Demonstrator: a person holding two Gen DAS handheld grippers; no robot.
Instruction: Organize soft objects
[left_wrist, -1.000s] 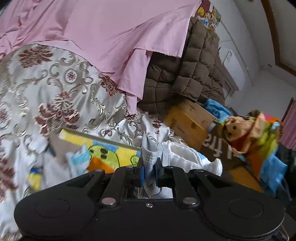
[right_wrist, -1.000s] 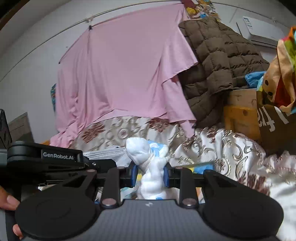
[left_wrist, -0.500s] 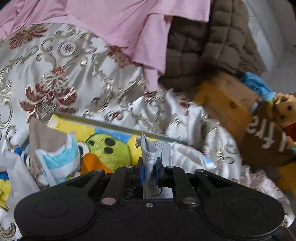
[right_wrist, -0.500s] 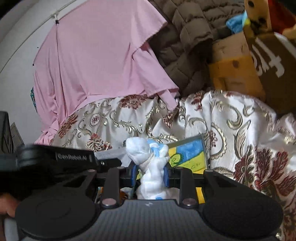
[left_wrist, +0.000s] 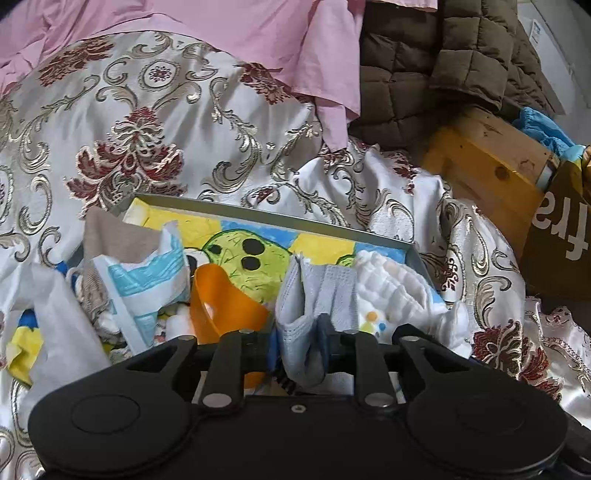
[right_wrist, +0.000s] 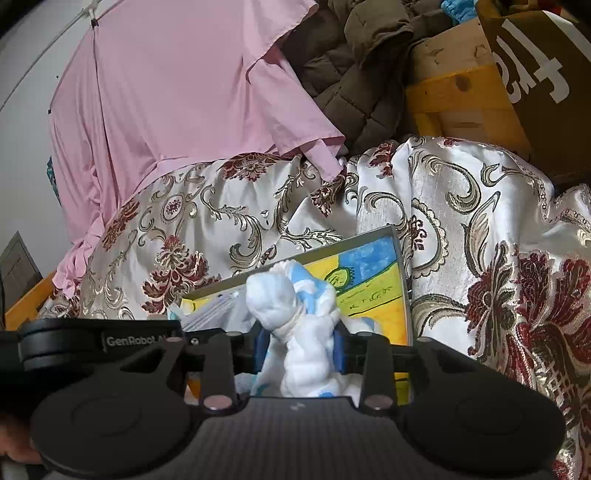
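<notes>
A shallow box (left_wrist: 258, 218) with a cartoon picture on its floor lies on the bed. My left gripper (left_wrist: 300, 343) sits low over its near side. A pale grey face mask (left_wrist: 314, 295) stands between its fingers; the jaws are opening and the mask hangs loose in the gap. In the right wrist view my right gripper (right_wrist: 300, 350) is over the same box (right_wrist: 369, 236). Its jaws are opening around a white and blue cloth bundle (right_wrist: 295, 317) that stands upright between the pads. The left gripper's body (right_wrist: 103, 339) shows at the left of that view.
The box also holds a folded white cloth (left_wrist: 399, 284), an orange piece (left_wrist: 225, 306) and a blue-striped white pack (left_wrist: 147, 280). A floral satin cover (left_wrist: 147, 129) surrounds it. Behind are a pink sheet (right_wrist: 177, 92), a brown quilted jacket (left_wrist: 424, 74), a wooden crate (left_wrist: 487, 166) and a brown bag (right_wrist: 535, 81).
Both grippers came down and closer to the box. Their jaws, which were shut on the mask and on the bundle, have spread apart.
</notes>
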